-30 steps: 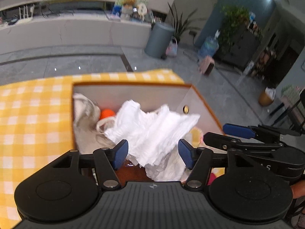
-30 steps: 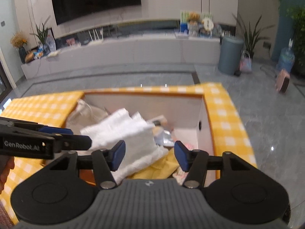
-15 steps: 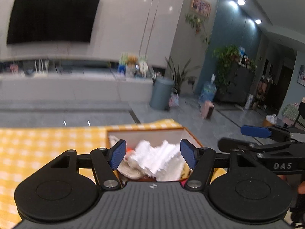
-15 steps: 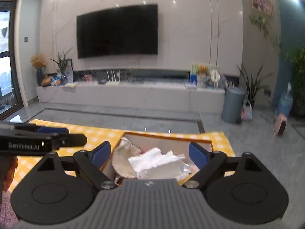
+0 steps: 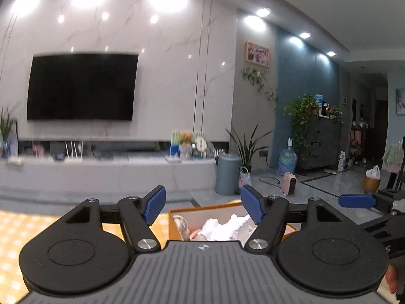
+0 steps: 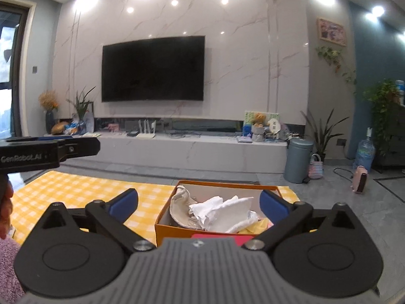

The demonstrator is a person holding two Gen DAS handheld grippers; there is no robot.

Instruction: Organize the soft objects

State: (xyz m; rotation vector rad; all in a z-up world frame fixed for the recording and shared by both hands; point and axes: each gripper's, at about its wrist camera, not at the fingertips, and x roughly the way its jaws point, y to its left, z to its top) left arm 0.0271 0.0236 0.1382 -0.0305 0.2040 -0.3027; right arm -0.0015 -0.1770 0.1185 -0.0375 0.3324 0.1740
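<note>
An orange box point(image 6: 177, 230) stands on the yellow checked cloth point(image 6: 88, 192). It holds a white cloth point(image 6: 225, 212), a beige soft item point(image 6: 179, 207) and yellow fabric point(image 6: 258, 225). The box also shows in the left wrist view point(image 5: 202, 209) with the white cloth point(image 5: 225, 229) inside. My left gripper point(image 5: 203, 206) is open and empty, raised above and behind the box. My right gripper point(image 6: 198, 205) is open wide and empty, also raised behind the box. Each gripper shows at the edge of the other's view.
A purple fuzzy thing point(image 6: 7, 266) lies at the lower left of the right wrist view. Beyond the table are a grey floor, a low TV bench point(image 6: 192, 152), a grey bin point(image 6: 298, 159) and plants.
Both grippers have lifted up and drawn back from the box, tilting from looking down into it to looking level across the room. The right gripper has opened wider.
</note>
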